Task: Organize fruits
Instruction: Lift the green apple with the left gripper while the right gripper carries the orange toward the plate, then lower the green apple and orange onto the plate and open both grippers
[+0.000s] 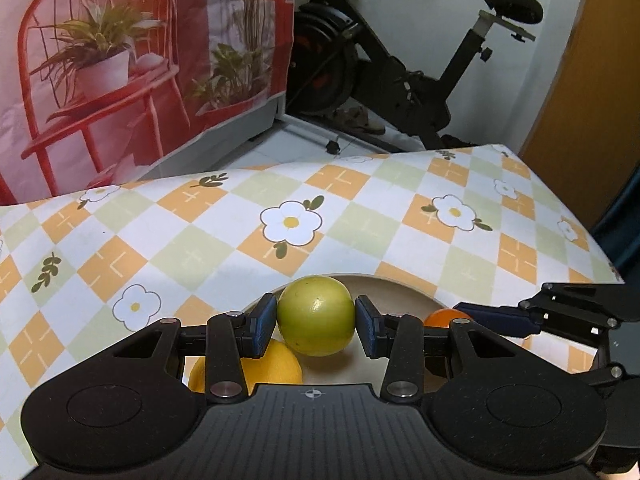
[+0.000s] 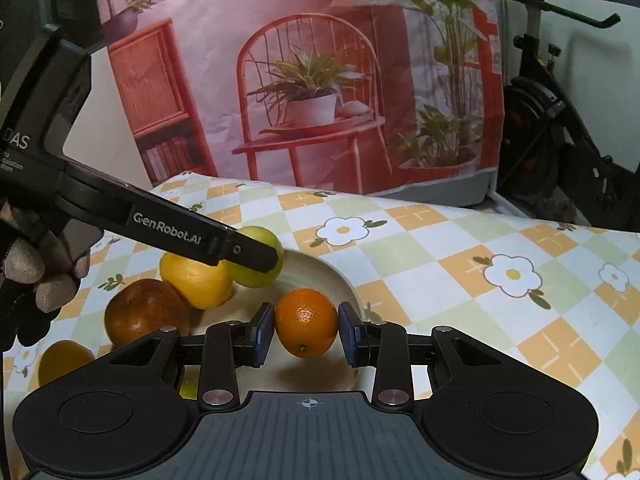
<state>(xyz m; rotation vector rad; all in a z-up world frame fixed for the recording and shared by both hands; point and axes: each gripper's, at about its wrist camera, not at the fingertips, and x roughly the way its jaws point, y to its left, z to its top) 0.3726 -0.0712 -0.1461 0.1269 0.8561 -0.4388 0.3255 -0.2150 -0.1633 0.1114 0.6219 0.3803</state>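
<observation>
My left gripper (image 1: pixel 316 320) is shut on a green round fruit (image 1: pixel 316 315) and holds it just over a cream plate (image 1: pixel 404 286). Under it lies a yellow lemon (image 1: pixel 276 368). The right wrist view shows that green fruit (image 2: pixel 260 256) partly behind the left gripper's finger, with the lemon (image 2: pixel 196 280) touching it. My right gripper (image 2: pixel 306 326) is shut on an orange (image 2: pixel 306 322) above the plate (image 2: pixel 340 280). In the left wrist view, the orange (image 1: pixel 444 318) peeks out beside the right gripper's fingers (image 1: pixel 496 316).
A reddish-brown fruit (image 2: pixel 146 314) and another orange-yellow fruit (image 2: pixel 64 360) lie left of the plate on the checked floral tablecloth (image 2: pixel 460 272). A gloved hand (image 2: pixel 36 272) holds the left gripper. Behind the table stand a printed red bag (image 2: pixel 320 80) and an exercise bike (image 1: pixel 400 64).
</observation>
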